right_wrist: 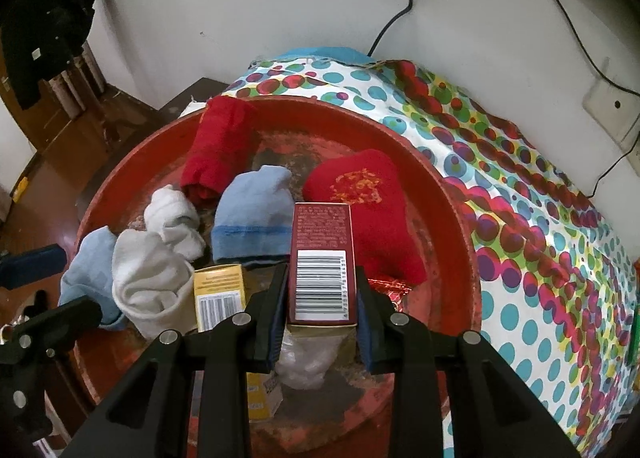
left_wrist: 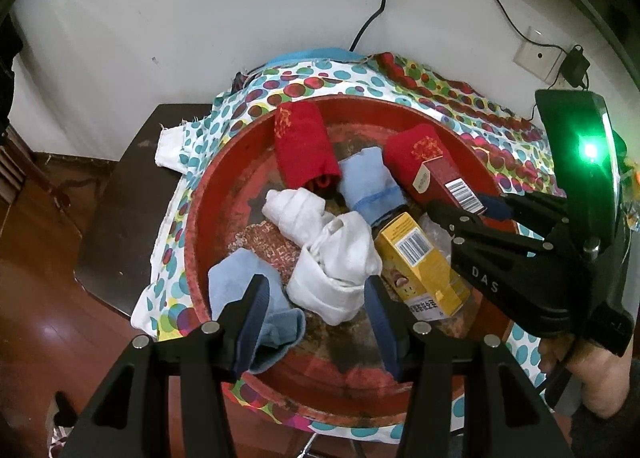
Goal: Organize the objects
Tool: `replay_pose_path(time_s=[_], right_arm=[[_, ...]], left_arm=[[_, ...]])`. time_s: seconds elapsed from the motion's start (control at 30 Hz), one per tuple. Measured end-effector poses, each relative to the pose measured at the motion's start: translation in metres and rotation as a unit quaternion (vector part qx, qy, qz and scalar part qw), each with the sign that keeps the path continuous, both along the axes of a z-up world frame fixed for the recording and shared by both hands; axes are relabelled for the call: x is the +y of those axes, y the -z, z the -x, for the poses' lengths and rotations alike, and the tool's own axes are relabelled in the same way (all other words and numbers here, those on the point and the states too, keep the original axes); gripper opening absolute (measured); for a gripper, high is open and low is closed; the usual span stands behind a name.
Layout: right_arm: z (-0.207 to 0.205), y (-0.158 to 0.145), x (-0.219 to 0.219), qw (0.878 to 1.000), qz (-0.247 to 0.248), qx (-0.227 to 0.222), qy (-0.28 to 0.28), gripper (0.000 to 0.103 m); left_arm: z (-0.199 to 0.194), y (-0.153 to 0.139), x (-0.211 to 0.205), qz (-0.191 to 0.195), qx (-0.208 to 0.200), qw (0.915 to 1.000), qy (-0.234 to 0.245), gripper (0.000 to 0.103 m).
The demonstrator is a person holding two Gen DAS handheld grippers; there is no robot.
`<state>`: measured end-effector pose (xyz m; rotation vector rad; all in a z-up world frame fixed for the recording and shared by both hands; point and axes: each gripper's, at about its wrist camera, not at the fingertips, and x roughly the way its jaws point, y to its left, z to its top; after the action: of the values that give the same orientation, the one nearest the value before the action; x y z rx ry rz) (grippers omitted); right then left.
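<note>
A round red tray [left_wrist: 192, 226] holds rolled socks: two red [left_wrist: 302, 146], two light blue [left_wrist: 368, 178] and two white [left_wrist: 336, 270]. A yellow box [left_wrist: 420, 262] lies at the tray's right side. My left gripper [left_wrist: 316, 286] hangs open above the nearer white sock, with a light blue sock [left_wrist: 236, 278] under its left finger. My right gripper [right_wrist: 320, 278] is shut on the barcode end of a dark red box [right_wrist: 322, 234], whose far end points at a red sock [right_wrist: 360, 194]. A clear plastic bag [right_wrist: 308, 362] lies beneath that box.
A polka-dot cloth [right_wrist: 520, 218] covers the table under and to the right of the tray. A dark side table [left_wrist: 128, 194] stands to the left, above a wooden floor. The white wall behind carries black cables [left_wrist: 380, 2] and a socket [left_wrist: 536, 56].
</note>
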<state>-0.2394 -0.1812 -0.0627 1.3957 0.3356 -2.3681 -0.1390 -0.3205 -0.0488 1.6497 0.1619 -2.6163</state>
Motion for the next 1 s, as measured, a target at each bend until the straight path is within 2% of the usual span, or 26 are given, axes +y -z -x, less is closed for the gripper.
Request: replay_pose_path(time_s=[0.07, 0.1, 0.13, 0.27, 0.3, 0.33, 0.4, 0.57, 0.67, 1.0], right_arm=[[0.000, -0.001, 0.000, 1.000, 0.001, 0.002, 0.002, 0.041], [0.000, -0.002, 0.001, 1.000, 0.002, 0.005, 0.005, 0.052], [-0.001, -0.003, 0.002, 1.000, 0.003, 0.007, 0.005, 0.059], [-0.004, -0.010, 0.005, 1.000, 0.010, 0.007, 0.009, 0.061], [-0.006, -0.012, 0.006, 1.000, 0.007, 0.006, 0.012, 0.069], [-0.009, -0.015, 0.008, 1.000, 0.004, 0.008, 0.015, 0.082], [-0.017, -0.020, 0.011, 1.000, -0.007, 0.014, 0.020, 0.093], [-0.044, -0.032, 0.021, 0.998, -0.045, 0.029, 0.022, 0.095], [-0.061, -0.034, 0.026, 0.998, -0.056, 0.020, 0.021, 0.101], [-0.093, -0.028, 0.036, 0.999, -0.026, -0.029, 0.034, 0.102]], left_arm=[[0.000, 0.001, 0.001, 0.003, -0.002, 1.0000, 0.001, 0.051], [0.000, 0.001, 0.001, 0.003, -0.002, 1.0000, 0.001, 0.051], [0.000, 0.001, 0.001, 0.002, -0.002, 1.0000, 0.000, 0.051], [0.001, 0.002, 0.003, 0.008, -0.006, 0.9999, -0.001, 0.051], [0.001, 0.003, 0.003, 0.014, -0.008, 0.9999, -0.003, 0.051], [0.001, 0.003, 0.004, 0.017, -0.009, 0.9998, -0.003, 0.051], [0.000, 0.002, 0.005, 0.018, -0.008, 0.9998, -0.005, 0.051], [-0.002, -0.003, 0.007, 0.019, -0.001, 0.9998, -0.006, 0.051], [-0.003, -0.006, 0.010, 0.021, 0.003, 0.9998, -0.003, 0.051], [-0.006, -0.015, 0.035, 0.021, 0.011, 0.9995, 0.021, 0.051]])
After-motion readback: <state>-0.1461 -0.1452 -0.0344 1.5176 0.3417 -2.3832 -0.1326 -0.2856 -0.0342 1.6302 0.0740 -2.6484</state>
